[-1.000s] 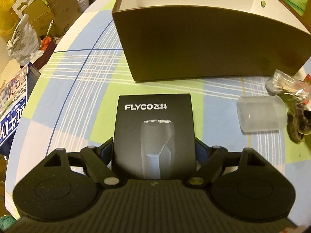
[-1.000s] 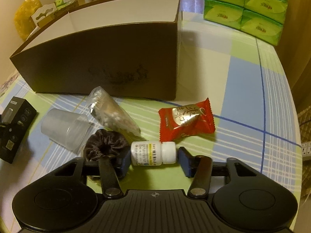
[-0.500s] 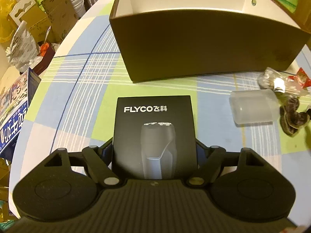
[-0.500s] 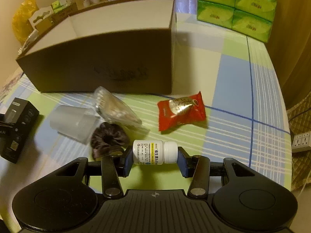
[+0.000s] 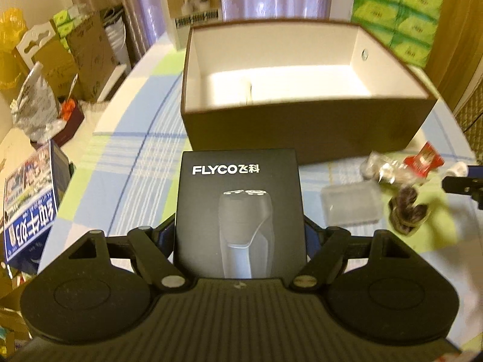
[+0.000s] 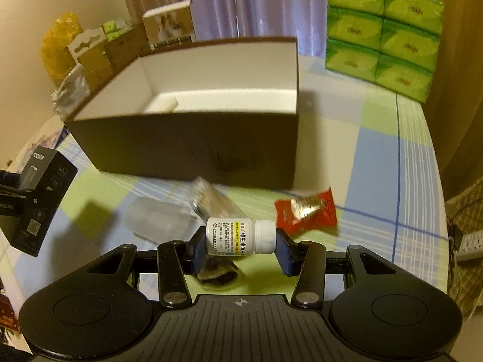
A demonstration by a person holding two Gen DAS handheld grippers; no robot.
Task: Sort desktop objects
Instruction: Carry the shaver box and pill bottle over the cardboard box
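On the table (image 6: 392,163), under a checked cloth of blue, green and white, a big brown box (image 5: 302,126) stands open, white inside, with one small pale thing lying on its floor. Behind it green tissue packs (image 6: 383,33) are stacked at the far right corner. The left gripper (image 5: 240,235) holds a black shaver box (image 5: 240,211) marked FLYCO, jaws clamped on its two long sides; the right wrist view shows it lifted clear of the cloth, casting a shadow, just in front of the brown box. The right gripper (image 6: 240,246) carries a white pill bottle (image 6: 240,236) lying sideways, jaws pressed on its base and its cap, raised above the table. Beneath and beyond the bottle lie a frosted plastic cup (image 6: 157,220) on its side, a clear bag (image 6: 214,202) touching it, a red snack packet (image 6: 305,211) to the right, and a dark scrunchie (image 5: 407,211) nearest the right gripper.
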